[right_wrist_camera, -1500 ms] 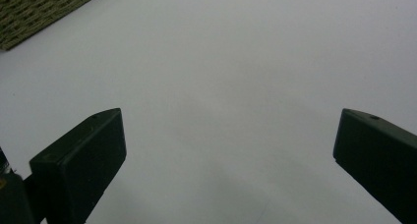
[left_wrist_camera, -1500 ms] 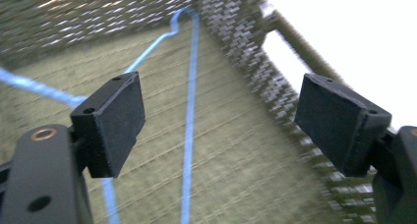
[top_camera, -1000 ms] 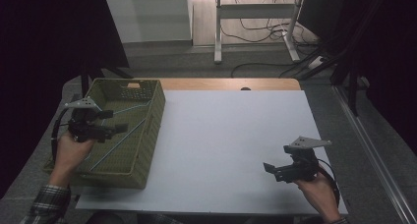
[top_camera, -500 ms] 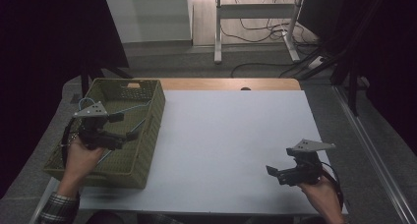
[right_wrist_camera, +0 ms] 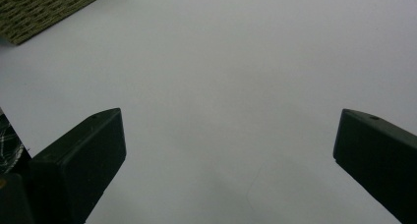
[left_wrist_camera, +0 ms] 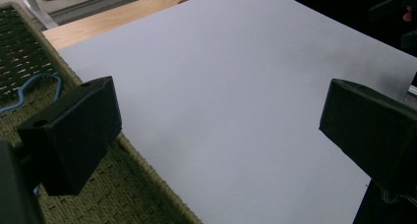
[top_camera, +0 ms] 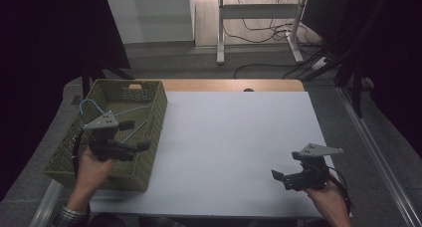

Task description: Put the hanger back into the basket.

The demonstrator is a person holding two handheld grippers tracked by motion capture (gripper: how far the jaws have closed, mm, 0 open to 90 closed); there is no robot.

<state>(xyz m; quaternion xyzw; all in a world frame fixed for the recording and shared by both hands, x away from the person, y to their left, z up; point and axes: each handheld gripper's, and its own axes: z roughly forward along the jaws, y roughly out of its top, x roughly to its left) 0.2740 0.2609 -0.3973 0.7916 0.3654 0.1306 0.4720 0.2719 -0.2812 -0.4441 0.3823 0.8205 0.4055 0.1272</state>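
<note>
Green woven basket [top_camera: 149, 118] stands at the left edge of the table [top_camera: 234, 137], its long side running from near to far, and a thin blue wire hanger [top_camera: 97, 106] lies inside it toward the far end. In the left gripper view the same hanger [left_wrist_camera: 29, 94] shows as a blue loop on the weave of the basket floor. Over the near half of the basket hover the left tongs [top_camera: 137, 136], held in the person's left hand [top_camera: 92, 170] and pointing right toward the white tabletop; their jaws have just been opening and stand wide apart with nothing between them, one jaw over the basket's rim and the other over the bare table. Well apart from all this, at the near right of the table, the right tongs [top_camera: 279, 179] sit in the person's right hand [top_camera: 328, 199], pointing left and low above the surface. Their jaws are also spread wide and hold nothing, with white table between them and a corner of the basket [right_wrist_camera: 44, 8] far off.
</note>
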